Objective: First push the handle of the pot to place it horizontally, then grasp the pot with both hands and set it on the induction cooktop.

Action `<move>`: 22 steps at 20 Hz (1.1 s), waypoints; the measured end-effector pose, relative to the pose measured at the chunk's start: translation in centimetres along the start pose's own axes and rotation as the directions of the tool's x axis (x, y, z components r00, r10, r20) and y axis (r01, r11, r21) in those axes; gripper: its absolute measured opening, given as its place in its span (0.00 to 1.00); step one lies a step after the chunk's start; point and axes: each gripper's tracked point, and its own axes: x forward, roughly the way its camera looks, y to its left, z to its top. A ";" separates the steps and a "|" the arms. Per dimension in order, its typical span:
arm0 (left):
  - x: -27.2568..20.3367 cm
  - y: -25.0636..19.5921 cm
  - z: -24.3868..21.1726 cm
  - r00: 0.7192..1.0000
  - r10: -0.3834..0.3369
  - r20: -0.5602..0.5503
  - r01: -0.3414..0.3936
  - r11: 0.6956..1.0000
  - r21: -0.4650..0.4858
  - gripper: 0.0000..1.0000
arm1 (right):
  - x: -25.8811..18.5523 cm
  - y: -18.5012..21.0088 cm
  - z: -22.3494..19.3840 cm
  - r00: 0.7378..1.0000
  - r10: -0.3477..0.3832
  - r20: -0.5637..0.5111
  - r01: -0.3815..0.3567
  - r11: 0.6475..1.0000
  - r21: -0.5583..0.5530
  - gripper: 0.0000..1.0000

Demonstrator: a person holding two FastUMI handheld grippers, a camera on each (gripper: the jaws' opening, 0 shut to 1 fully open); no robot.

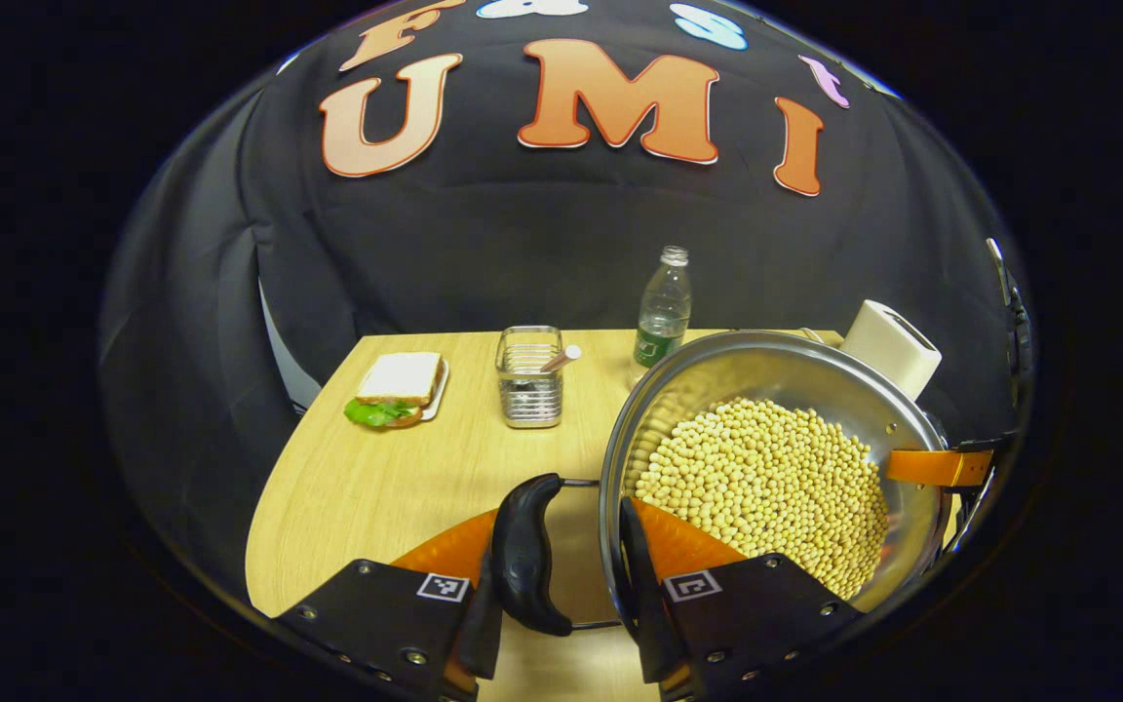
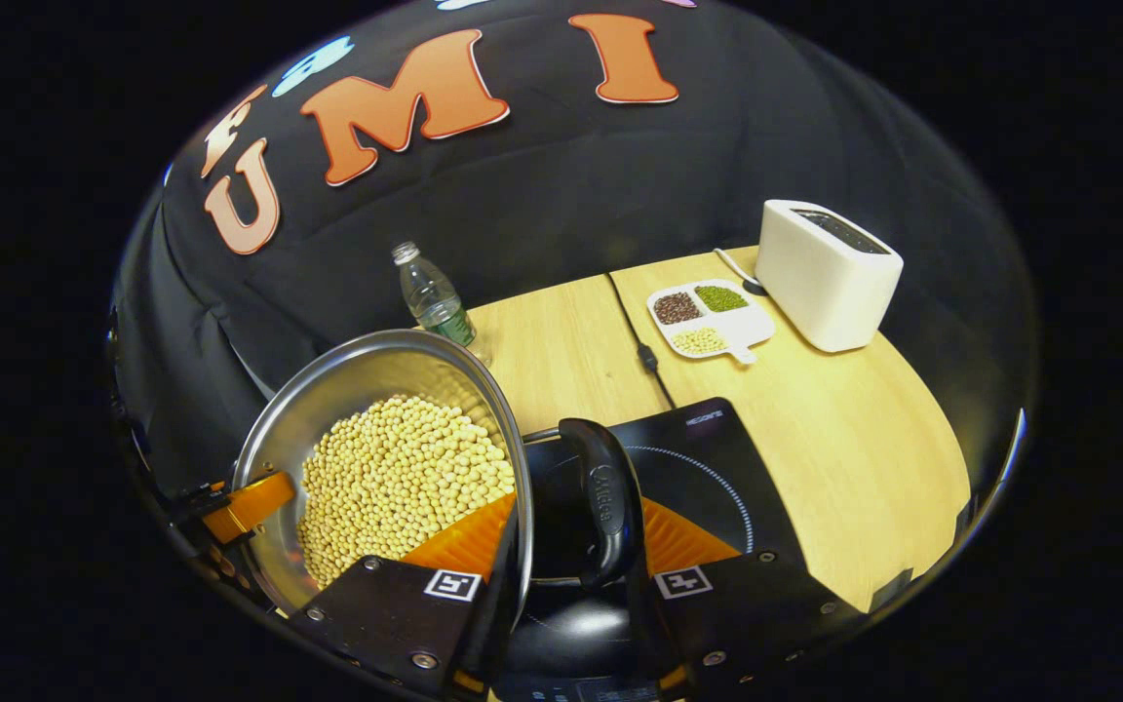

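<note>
My left claw [image 1: 571, 575] and right claw [image 2: 566, 575] each pinch the pot [image 1: 776, 390], which is carried between them.

Each claw straddles the steel rim, one finger inside against the soybeans [image 1: 766, 478], the other outside by a black side handle [image 1: 525, 556], and its mate [image 2: 605, 507]. The induction cooktop [image 2: 708, 468] lies just ahead of and beneath my right claw, on the worktop [image 2: 864, 429]. I judge the pot heavy with loose beans, its polished wall stiff and slippery; a grip at the handles and a level carry seem safest, lest beans spill.
</note>
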 end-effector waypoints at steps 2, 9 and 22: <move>-0.2 0.1 -0.1 1.000 -0.007 0.000 0.007 1.000 0.008 0.57 | -0.1 0.1 -0.1 1.000 -0.009 -0.001 0.009 1.000 0.008 0.50; 1.9 0.1 0.8 0.999 -0.045 -0.017 0.045 0.999 0.028 0.57 | -0.1 0.7 -0.6 0.999 -0.046 -0.011 0.046 0.998 0.040 0.50; 2.2 0.6 1.0 0.991 -0.082 -0.101 0.084 0.996 0.013 0.57 | -1.6 1.2 0.0 0.994 -0.096 -0.055 0.099 0.994 0.052 0.46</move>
